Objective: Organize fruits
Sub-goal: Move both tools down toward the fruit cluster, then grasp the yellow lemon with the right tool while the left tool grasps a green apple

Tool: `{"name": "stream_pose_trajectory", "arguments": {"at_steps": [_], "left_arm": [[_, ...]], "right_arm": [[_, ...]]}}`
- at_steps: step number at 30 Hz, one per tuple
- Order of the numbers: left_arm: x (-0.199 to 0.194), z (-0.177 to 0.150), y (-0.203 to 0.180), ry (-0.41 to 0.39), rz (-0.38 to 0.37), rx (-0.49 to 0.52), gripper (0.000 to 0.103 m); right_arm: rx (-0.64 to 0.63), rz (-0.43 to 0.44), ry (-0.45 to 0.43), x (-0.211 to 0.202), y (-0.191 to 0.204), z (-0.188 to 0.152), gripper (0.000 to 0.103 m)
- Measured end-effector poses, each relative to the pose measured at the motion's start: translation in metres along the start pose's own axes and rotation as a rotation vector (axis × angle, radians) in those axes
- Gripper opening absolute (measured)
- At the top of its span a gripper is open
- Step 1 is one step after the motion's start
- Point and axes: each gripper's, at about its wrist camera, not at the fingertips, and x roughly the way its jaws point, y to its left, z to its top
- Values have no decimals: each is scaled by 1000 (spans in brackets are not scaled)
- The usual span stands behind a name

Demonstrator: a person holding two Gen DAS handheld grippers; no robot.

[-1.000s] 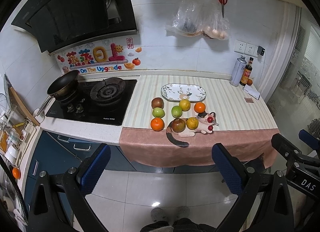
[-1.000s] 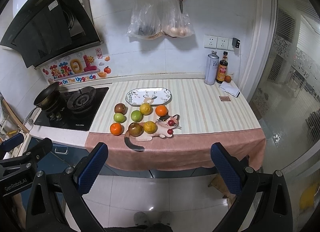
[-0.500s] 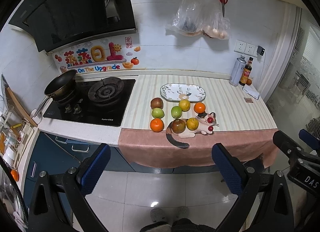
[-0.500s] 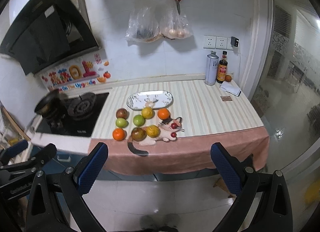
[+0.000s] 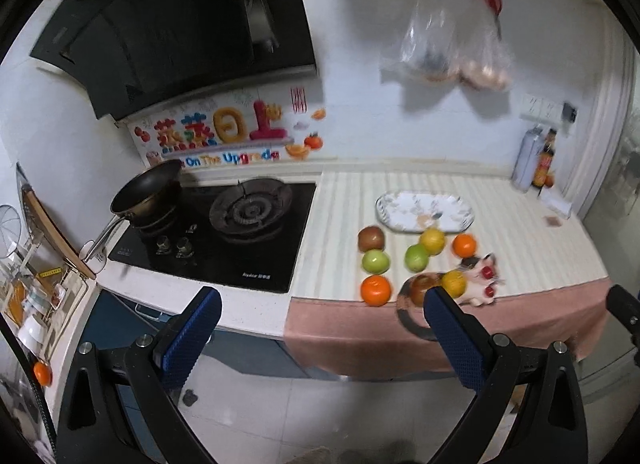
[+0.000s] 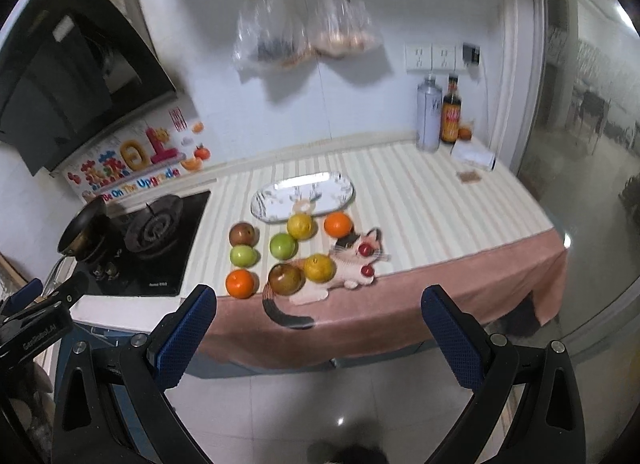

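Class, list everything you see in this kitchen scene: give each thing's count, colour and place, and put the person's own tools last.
oranges: 2, orange, counter
green fruits: 2, green, middle row
yellow fruits: 2, yellow; one by plate, one on cat tray
brown fruits: 2, reddish-brown; one on cat tray
cat tray: 1, white-patched, counter front
plate: 1, white patterned, behind fruit
pan: 1, dark, stove
bottles: 2, silver and dark, back corner
left gripper: open, blue pads
right gripper: open, blue pads
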Motion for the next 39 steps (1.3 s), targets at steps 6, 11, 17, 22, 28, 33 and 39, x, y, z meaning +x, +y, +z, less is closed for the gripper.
{"name": "stream_pose_trajectory", "arguments": {"at_steps": [6,11,17,22,28,33,39], "left_arm": [[83,10,1,152,3,8,103],[160,25,-7,287,8,0,103],[261,40,-26,479,-7,-9,103],[331,44,-44,629,-44,-35,98],[389,48,-68,742,-108,-25,88],[420,43,-87,793,-91,55,88],[434,36,-100,798,-93,134,86]], "right_arm": [[57,30,147,96,-12,11,103],[89,68,293,197,-24,25,103],[118,104,473,317,-30,39,97],[198,135,605,396,-39,31,82],[266,172,720,441,-41,20,82],[265,187,773,459,-33,20,82],[255,189,823,470,-23,16,82]]}}
